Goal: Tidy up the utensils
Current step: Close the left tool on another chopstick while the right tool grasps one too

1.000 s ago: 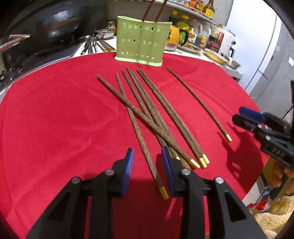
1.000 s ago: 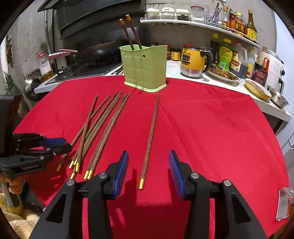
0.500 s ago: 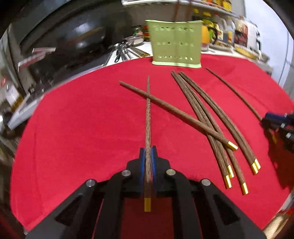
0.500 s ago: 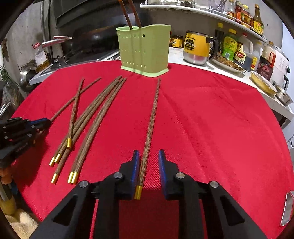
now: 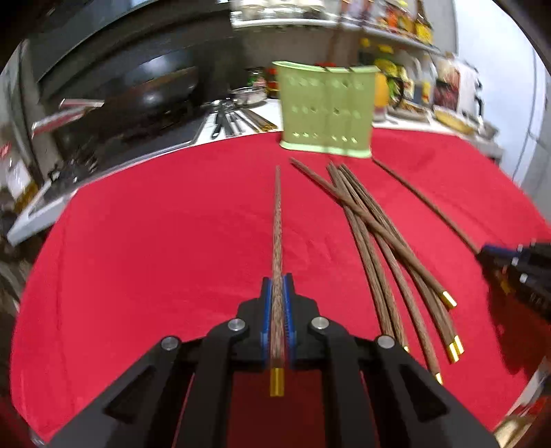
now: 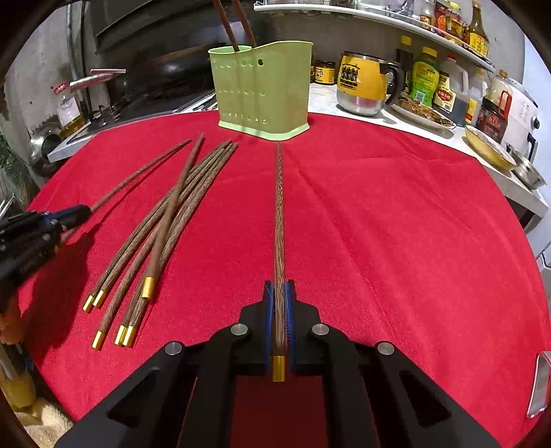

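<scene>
Fingers (image 5: 266, 320) of the left gripper (image 5: 277, 286), black with blue pads, are pinched almost completely together on a brown wooden chopstick with a gold cap (image 5: 278, 234); they have just been closing, and the stick now runs straight out toward twelve o'clock in the left wrist view, its gold end poking back between the arms. Fingers (image 6: 291, 317) of the right gripper (image 6: 279, 293) have likewise just been closing and now clamp a second gold-capped brown wooden chopstick (image 6: 279, 220), which points to twelve o'clock at the base of the pale green perforated plastic utensil holder (image 6: 263, 89). That holder stands upright at the far edge of the red cloth-covered bench (image 6: 396, 224), with two dark chopsticks (image 6: 234, 20) already standing in its left compartment. A loose bundle of matching gold-capped chopsticks (image 6: 162, 234) lies flat on the cloth at about nine to ten o'clock of the right gripper, one stick crossing over the others. In the left wrist view this same bundle lies at about two o'clock. The left gripper shows at the nine o'clock edge of the right wrist view, its stick slanting up off the cloth. Beyond the bench, at one o'clock, a yellow and steel mug (image 6: 361, 82) sits on the pale counter among bottles and jars.
</scene>
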Tool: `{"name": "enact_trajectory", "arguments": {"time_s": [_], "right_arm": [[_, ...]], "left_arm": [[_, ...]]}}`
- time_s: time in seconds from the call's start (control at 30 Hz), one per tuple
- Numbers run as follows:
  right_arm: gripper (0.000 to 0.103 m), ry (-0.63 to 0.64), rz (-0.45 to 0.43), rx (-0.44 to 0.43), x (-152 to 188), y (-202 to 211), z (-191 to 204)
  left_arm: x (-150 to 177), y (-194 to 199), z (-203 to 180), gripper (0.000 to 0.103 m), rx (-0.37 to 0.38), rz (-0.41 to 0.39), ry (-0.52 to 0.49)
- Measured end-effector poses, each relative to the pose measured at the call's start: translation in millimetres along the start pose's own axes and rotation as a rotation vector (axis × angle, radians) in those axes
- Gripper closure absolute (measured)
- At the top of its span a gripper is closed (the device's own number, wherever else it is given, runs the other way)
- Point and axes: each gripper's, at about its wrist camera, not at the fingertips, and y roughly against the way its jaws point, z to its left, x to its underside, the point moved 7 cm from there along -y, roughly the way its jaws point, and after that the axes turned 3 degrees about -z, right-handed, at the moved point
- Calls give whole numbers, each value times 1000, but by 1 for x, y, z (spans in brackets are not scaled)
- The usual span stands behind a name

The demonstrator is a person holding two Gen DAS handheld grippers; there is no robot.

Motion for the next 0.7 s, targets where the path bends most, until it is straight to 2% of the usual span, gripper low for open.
{"name": "enact_trajectory", "arguments": {"time_s": [0.13,0.23,0.43,0.47,0.5,0.57,0.7], "right_arm": [[96,-26,0,4,0,0,-3],[96,-82,-5,52,1,0,-14],[92,-94,-2,36,1,0,-13],[84,-88,-2,30,1,0,-13],[74,-89,-2,22,1,1,-13],[68,-75,-2,17,4,3,-12],[68,-55,-5,10,10,8,-10]], "left_arm": [[5,-4,11,96,15,35,56],[15,-11,15,97,28,89,83],[19,-7,10,96,65,93,57],[21,-5,9,91,75,94,48],[23,-2,9,78,84,95,50],[30,6,8,66,108,94,48],[45,20,5,66,108,93,11]]}}
